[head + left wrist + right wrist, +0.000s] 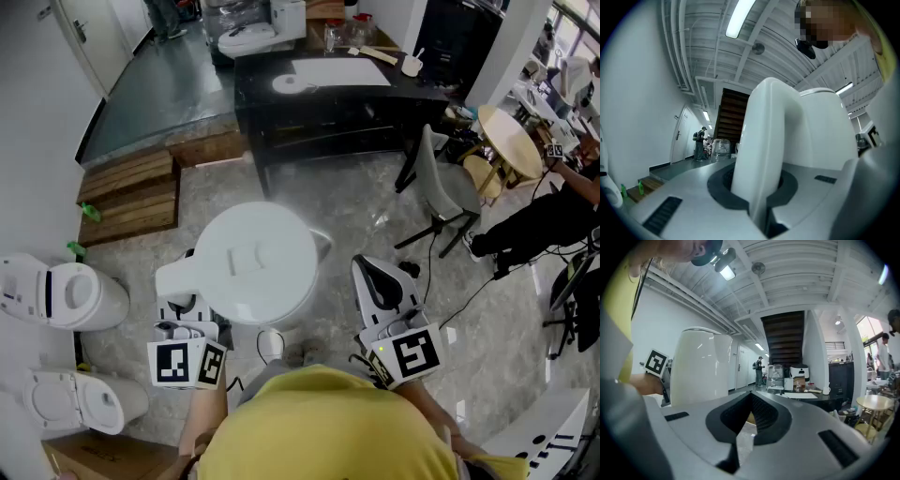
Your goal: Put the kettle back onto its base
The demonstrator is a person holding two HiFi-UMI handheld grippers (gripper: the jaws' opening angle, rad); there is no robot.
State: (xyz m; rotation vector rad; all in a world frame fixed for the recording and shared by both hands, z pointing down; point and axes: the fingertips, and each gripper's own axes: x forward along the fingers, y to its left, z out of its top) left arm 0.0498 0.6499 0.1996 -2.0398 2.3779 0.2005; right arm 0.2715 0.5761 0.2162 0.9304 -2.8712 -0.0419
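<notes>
Left tool (761, 201) is clamped tight on the kettle handle (764, 140), pads pinching it from both sides, and the white kettle (255, 262) hangs out in front of the person, in the air over the floor. Right tool (751, 397) sits just beside the kettle body with its tips together and nothing in them, so it's basically a spare.

The black table (253, 75) is well ahead. That round white disc on it (288, 84) looks like the base to me, though it's small in the head view.

My tips for this step:
- Keep the kettle upright on the walk over.
- Go around the grey chair (441, 187) near the table corner.
- Come in from above the base and centre the kettle bottom over it before lowering.
- Don't let go until it sits flat.
- Use the right tool to nudge the body if it lands crooked.
</notes>
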